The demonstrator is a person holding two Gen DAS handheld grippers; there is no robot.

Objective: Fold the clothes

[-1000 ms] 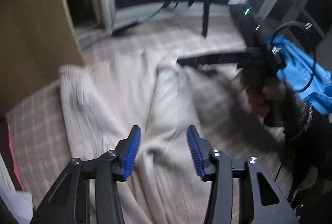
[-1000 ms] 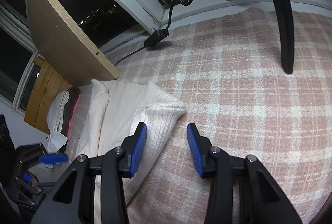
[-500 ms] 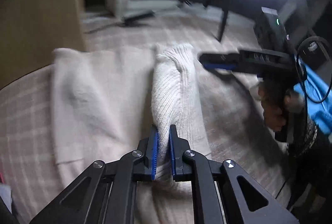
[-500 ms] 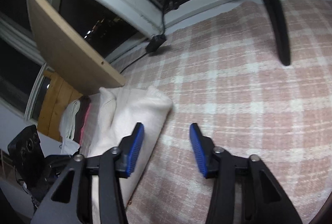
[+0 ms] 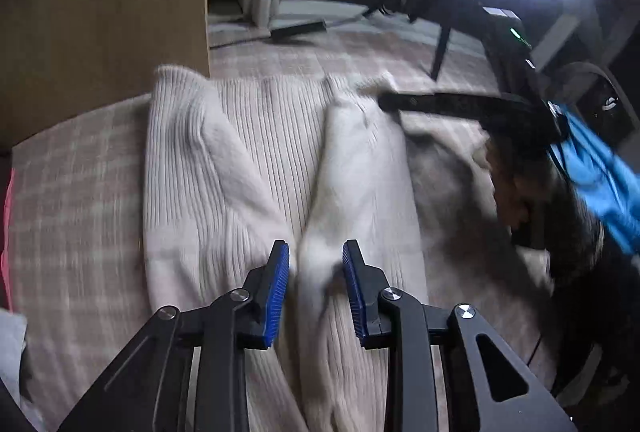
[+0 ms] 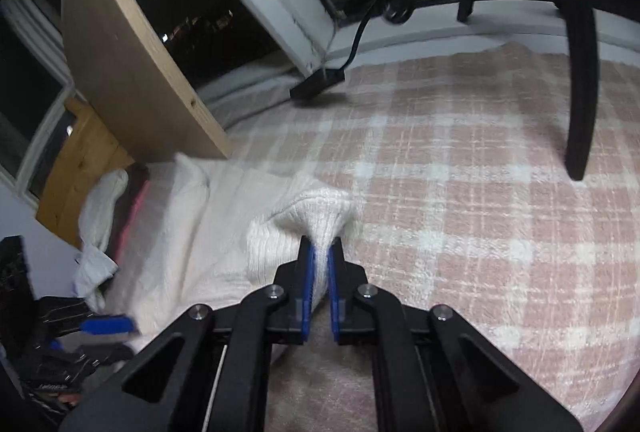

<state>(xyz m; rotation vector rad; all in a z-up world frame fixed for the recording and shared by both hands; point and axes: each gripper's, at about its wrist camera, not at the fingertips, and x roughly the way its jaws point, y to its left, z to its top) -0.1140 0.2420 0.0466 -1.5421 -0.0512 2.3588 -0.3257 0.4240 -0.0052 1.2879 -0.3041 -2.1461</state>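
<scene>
**Two hand-held grippers on one cream sweater**

Two hand-held grippers worked a cream ribbed sweater (image 5: pixel 256 159) that lay spread on a pink plaid blanket (image 6: pixel 460 191). Left hand-held gripper (image 5: pixel 314 290) pointed down over the near end; its jaws were opening, a raised fold of knit stood between the blue pads, pads not pressing it. Right hand-held gripper (image 6: pixel 319 274) was clamped almost fully closed on a bunched corner of the sweater at its far right edge. A wooden board (image 5: pixel 100 11) stood just behind the sweater's far left corner. Left view was motion-blurred.
</scene>
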